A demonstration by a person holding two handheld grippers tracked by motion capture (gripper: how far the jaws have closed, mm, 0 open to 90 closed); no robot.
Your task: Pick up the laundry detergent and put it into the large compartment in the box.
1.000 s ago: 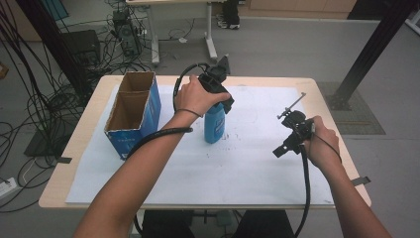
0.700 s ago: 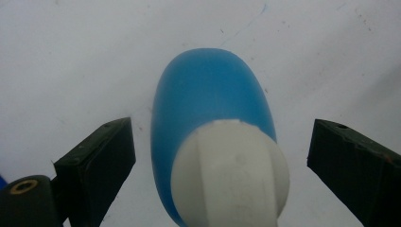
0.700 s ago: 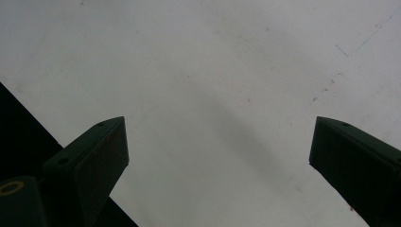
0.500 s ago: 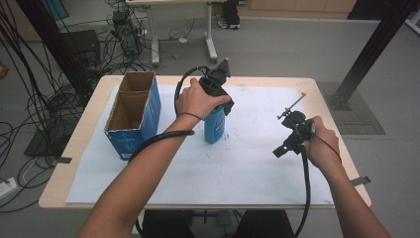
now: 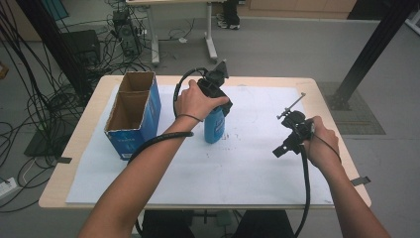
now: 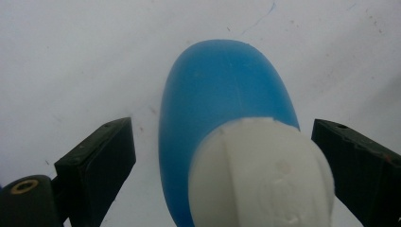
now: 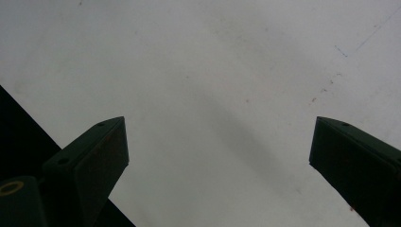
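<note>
Blue bottle (image 5: 214,126) with white cap (image 6: 262,175), upright at counter (image 5: 257,168) centre, long axis vertical, cap upward, straddled untouched by wide-open left gripper (image 5: 216,91); right gripper (image 5: 288,141) wide open, empty, near right.

Even, soft light; close gripper views slightly blurred.

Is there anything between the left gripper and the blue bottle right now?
Nothing visible. The left gripper hangs directly above the blue bottle, its open jaws on either side of the white cap with bare gaps between. The cardboard box stands apart on the white sheet.
</note>
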